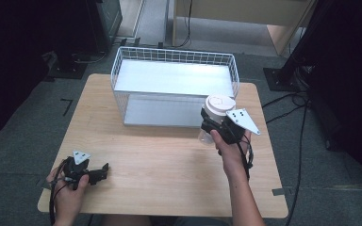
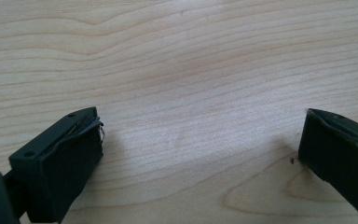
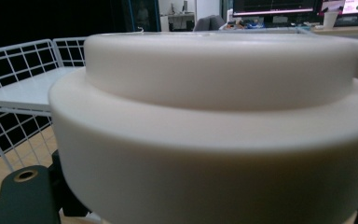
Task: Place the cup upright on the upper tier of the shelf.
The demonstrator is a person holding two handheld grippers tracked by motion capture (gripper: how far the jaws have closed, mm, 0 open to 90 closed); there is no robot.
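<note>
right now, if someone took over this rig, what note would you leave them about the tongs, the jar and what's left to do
Right tongs: shut on the white-lidded jar, held up off the table just in front of the wire basket's right front corner.
Left tongs: open, holding nothing, low over the table's near left corner.
Done: jar gripped and lifted.
Left: probably carry it over the rim and set it in the basket, whose white floor looks bare; then release.
</note>
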